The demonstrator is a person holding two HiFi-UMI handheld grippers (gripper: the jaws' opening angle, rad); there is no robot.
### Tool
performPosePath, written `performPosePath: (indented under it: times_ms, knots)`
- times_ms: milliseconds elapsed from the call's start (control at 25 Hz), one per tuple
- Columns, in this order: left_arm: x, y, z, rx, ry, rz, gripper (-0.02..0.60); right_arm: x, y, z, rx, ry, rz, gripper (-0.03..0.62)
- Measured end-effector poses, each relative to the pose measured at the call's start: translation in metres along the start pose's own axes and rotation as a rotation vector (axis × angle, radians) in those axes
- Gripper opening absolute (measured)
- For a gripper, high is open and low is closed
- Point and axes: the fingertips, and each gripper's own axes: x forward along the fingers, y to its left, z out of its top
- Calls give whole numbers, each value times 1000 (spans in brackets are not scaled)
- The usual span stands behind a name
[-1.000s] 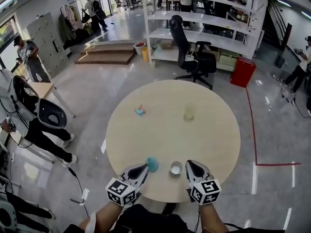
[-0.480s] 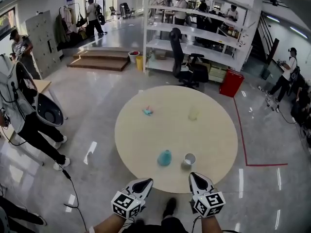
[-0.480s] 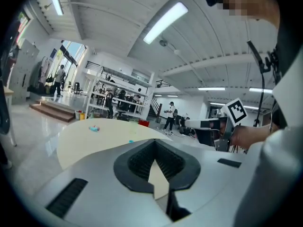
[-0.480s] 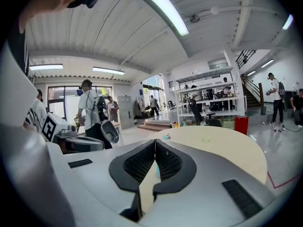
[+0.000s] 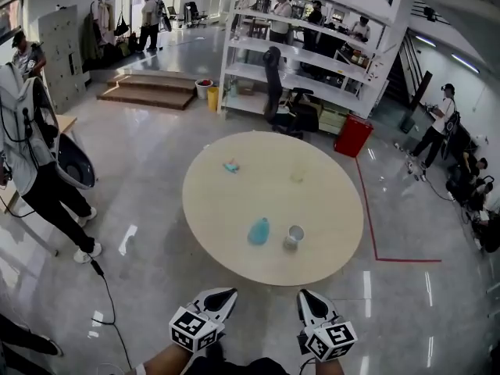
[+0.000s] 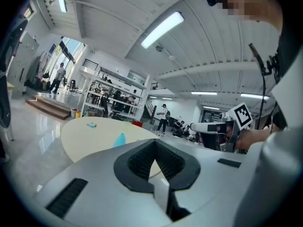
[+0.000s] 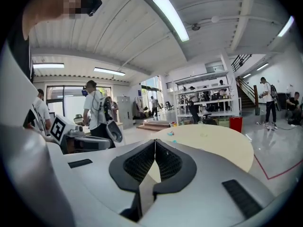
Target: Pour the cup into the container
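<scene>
Where the glossy grey floor (image 5: 141, 201) fills most of the head view, a round pale counter (image 5: 234, 201) stands at the centre of the frame. Behind it, across the upper middle, runs a tall white shelving rack (image 5: 312, 45) with people standing along its far side. Low wooden steps (image 5: 148, 92) lie at the upper left. A person in dark trousers (image 5: 39, 170) stands at the left edge. A black office chair (image 5: 285, 108) and a red bin (image 5: 352, 135) sit between the rack and the counter, and a red tape line (image 5: 367, 217) marks the floor to the right.

At the bottom centre, off the counter and over the floor, the left tool (image 5: 225, 294) and the right tool (image 5: 306, 299) are held side by side, both pointing toward the counter. Each gripper view shows its own jaws pressed together at the tips with nothing between them. Both tools are well apart from the task's things.

The blue container (image 5: 258, 230) stands in the lower middle of the counter. The white cup (image 5: 294, 237) is upright just to its right, with a small gap between them. In the counter's upper half sit a pale yellowish thing (image 5: 298, 176), perhaps a clear cup, and to its left a small teal object (image 5: 230, 166).
</scene>
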Motion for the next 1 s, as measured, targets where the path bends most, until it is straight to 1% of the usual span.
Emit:
performPosePath:
  times_ms: [80,160,320,520,600,720,840,1000]
  knots:
    - [-9,-17,2,-7,-26,-1,0,-18,3,-4,6,-9,6,8]
    - [-21,-36,-1,-8,-33,-12,0,-38,10,-12,14,-23,19,8]
    - [-37,-82,-15,44,-18,-7,0,-81,17,-30,6,-43,45,8]
    - [-53,-159,-34,20,-43,19,0,-156,23,-46,-35,-38,108,8]
    - [-60,-189,-48,11,-37,14,0,-182,23,-61,-40,-19,118,8]
    - [-80,-228,-66,23,-2,14,0,-219,26,-79,2,-9,112,8]
    - [-100,-255,-68,37,3,25,0,-249,31,-79,20,-19,116,8]
    - [-130,-265,-70,41,12,49,0,-269,52,-71,22,-41,113,8]
